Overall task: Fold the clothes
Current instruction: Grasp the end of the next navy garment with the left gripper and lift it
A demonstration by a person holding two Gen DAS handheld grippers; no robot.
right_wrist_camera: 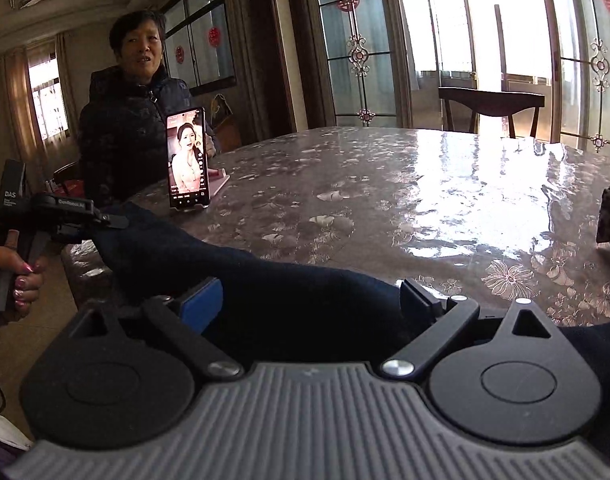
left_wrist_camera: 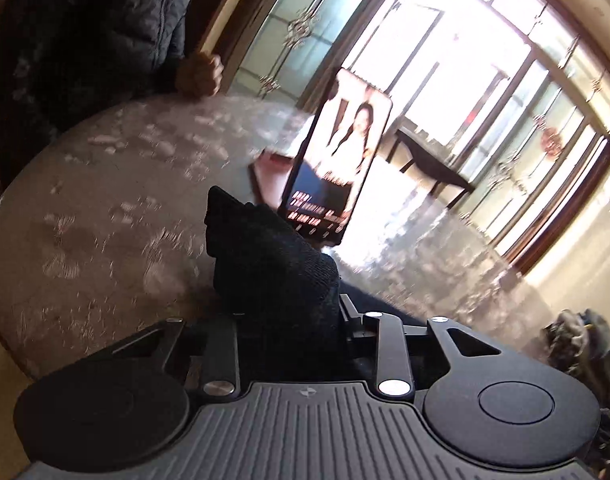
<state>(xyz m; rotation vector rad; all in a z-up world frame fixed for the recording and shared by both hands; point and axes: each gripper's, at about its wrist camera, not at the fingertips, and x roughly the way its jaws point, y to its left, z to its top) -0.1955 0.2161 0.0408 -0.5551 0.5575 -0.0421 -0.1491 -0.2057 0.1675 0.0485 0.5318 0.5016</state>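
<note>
The dark garment point(right_wrist_camera: 265, 280) stretches over the near edge of the surface point(right_wrist_camera: 385, 200), held at both ends. The left gripper point(left_wrist_camera: 277, 312) has its jaws clamped on one bunched end, and the right gripper point(right_wrist_camera: 305, 300) has its jaws closed on the other. A phone point(right_wrist_camera: 187, 158) stands propped on the surface beyond, with a woman point(right_wrist_camera: 133, 112) behind it.

Black claw point(right_wrist_camera: 309, 304), pink-painted fingernails point(right_wrist_camera: 23, 280)

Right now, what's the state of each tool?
Left tool: shut on the dark cloth, gripping one end.
Right tool: fingers apart with the cloth bunched between them; cannot tell whether it is clamped.
</note>
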